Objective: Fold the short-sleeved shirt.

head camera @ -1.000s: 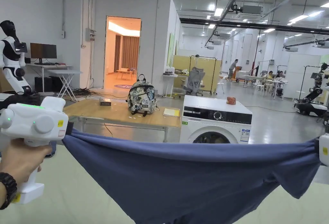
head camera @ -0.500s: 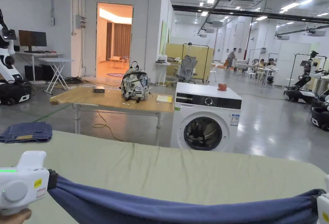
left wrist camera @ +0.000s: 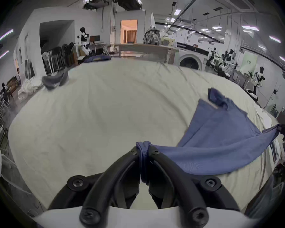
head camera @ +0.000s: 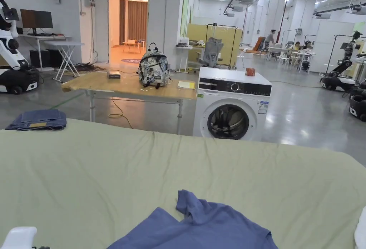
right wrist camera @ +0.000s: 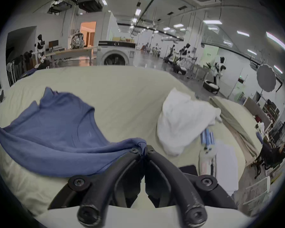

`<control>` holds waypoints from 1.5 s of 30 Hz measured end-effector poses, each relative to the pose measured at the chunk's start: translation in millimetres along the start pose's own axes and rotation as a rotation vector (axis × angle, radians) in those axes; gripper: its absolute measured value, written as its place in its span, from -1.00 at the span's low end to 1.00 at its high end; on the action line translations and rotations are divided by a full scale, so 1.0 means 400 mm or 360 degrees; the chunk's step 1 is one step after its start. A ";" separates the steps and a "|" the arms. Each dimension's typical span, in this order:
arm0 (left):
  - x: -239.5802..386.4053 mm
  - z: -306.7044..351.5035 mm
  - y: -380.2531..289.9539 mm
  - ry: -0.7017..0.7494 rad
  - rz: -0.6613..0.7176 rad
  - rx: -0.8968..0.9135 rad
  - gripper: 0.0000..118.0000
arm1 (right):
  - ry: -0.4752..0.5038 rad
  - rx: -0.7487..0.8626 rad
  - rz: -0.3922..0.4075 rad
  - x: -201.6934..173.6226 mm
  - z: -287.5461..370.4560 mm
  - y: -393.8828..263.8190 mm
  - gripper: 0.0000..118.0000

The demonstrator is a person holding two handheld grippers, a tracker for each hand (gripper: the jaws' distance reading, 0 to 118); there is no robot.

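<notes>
We spread the blue shirt [head camera: 200, 224] on the bed [head camera: 89, 167] | left gripper [left wrist camera: 143, 146] and right gripper [right wrist camera: 142, 145] clamp bunched corners | soft, light, droops; grip its edges.

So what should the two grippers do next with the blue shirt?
Probably lower the held edge onto the bed. The left hand-held gripper and right hand-held gripper each pinch a bunched end of the blue shirt, whose far part already lies on the sheet.

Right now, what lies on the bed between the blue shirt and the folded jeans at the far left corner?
Nothing: the head view shows bare green sheet between the blue shirt and the folded jeans.
</notes>
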State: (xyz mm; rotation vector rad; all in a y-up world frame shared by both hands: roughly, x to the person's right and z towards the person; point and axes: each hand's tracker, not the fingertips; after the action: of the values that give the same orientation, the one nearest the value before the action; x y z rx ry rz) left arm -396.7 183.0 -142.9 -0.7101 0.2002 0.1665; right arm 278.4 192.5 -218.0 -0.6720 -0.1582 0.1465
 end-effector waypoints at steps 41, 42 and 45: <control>0.236 0.108 0.061 -0.0145 0.0020 0.0264 -1.00 | 0.0464 0.0601 -0.0111 -0.460 0.167 0.101 -1.00; 0.195 0.104 0.060 -0.0128 0.0065 0.0210 -1.00 | 0.0468 0.0597 -0.0104 -0.462 0.163 0.098 -1.00; 0.071 0.071 0.061 -0.0073 0.0121 0.0055 -1.00 | 0.0470 0.0580 -0.0064 -0.470 0.149 0.096 -1.00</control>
State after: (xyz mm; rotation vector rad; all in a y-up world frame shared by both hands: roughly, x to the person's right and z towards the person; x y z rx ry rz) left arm -370.8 222.4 -143.8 -0.6637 0.1860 0.2511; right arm 79.9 223.6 -214.6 -0.3209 0.1372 0.0342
